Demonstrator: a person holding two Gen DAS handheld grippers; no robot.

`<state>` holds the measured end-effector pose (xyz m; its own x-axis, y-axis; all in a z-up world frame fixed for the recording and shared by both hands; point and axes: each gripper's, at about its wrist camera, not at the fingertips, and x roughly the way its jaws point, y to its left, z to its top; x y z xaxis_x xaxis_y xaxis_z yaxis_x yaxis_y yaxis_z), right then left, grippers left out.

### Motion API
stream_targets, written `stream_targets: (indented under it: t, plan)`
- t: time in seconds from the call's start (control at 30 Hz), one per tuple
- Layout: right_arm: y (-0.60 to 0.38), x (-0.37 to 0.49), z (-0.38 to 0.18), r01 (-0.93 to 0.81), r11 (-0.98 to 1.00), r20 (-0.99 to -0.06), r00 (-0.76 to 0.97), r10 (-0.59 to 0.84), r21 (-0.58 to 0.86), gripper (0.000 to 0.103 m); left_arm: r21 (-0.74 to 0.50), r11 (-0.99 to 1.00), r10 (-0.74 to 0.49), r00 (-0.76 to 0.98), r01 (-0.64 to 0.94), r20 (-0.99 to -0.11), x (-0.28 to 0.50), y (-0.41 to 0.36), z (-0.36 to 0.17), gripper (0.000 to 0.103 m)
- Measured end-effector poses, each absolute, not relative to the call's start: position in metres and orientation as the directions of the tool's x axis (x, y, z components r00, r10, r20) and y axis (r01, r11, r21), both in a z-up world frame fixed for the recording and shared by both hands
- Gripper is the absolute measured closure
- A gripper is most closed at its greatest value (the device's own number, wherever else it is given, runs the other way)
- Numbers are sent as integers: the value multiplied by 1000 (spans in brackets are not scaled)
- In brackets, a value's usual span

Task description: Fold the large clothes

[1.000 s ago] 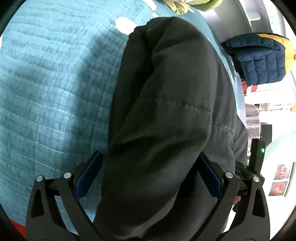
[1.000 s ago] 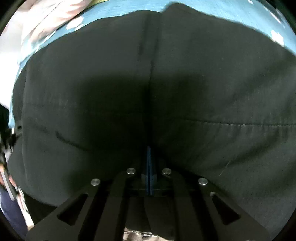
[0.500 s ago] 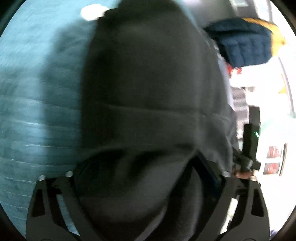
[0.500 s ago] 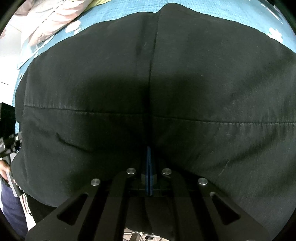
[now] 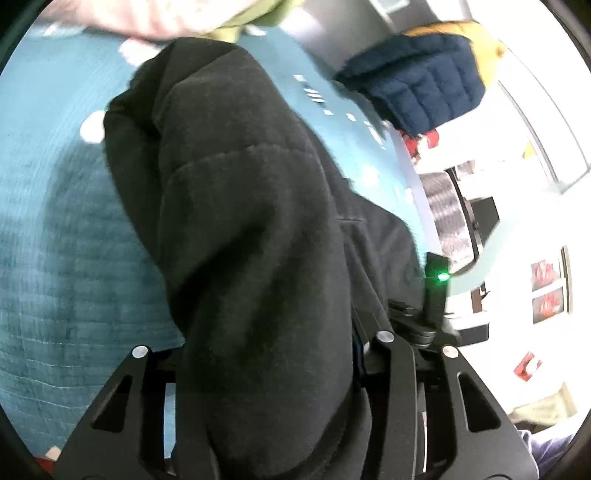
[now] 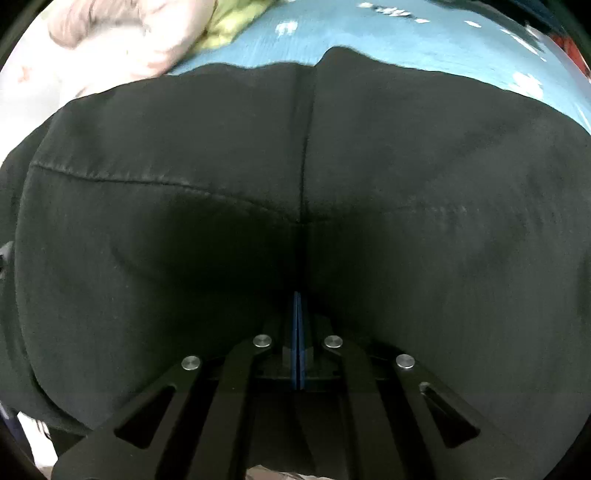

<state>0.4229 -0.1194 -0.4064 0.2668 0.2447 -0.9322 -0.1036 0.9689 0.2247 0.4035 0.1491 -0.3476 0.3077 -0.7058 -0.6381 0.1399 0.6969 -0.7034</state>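
Observation:
A black padded jacket (image 5: pixel 240 221) lies on a teal quilted bedspread (image 5: pixel 55 240). In the left wrist view a thick fold of it fills the gap of my left gripper (image 5: pixel 266 332). The jaws are closing and squeeze the fold, and the fabric hides the fingertips. In the right wrist view the jacket (image 6: pixel 184 221) fills nearly the whole picture. My right gripper (image 6: pixel 298 295) is shut, its blue pads (image 6: pixel 297 332) together, with a crease of the jacket drawn into the tips.
A navy and yellow puffer jacket (image 5: pixel 424 85) sits at the bed's far right. Pink-white bedding (image 6: pixel 110 37) and a yellow-green cloth (image 6: pixel 229 29) lie beyond the black jacket. A black device with a green light (image 5: pixel 437 280) stands at the jacket's right edge.
My left jaws have narrowed from wide apart onto the jacket fold, and the gripper has risen and rolled with it. In the right view more bedspread and bedding show above the jacket.

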Motion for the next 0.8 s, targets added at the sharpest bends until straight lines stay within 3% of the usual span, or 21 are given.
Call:
stream_targets:
  t: [0.2, 0.23, 0.4, 0.6, 0.7, 0.8]
  plan:
    - [-163, 395, -392, 41, 920, -878, 317, 358, 390, 103, -612, 746, -665, 310, 260, -679, 397, 85, -296, 61]
    - [-171, 385, -383, 48, 911, -864, 343, 370, 409, 100, -600, 753, -658, 307, 269, -687, 394, 74, -290, 61]
    - [-180, 353, -360, 5, 862, -792, 397, 464, 507, 101, -551, 772, -633, 295, 318, -716, 392, 50, -269, 61]
    - [-168, 355, -419, 12, 819, -789, 278, 548, 573, 102, -466, 801, -573, 260, 375, -777, 390, 2, -258, 60]
    - [-168, 357, -444, 42, 796, -769, 290, 569, 604, 103, -390, 826, -511, 246, 408, -824, 387, -36, -269, 60]
    - [-190, 341, -439, 75, 722, -691, 372, 620, 688, 103, -402, 815, -530, 254, 417, -809, 394, -61, -259, 61]
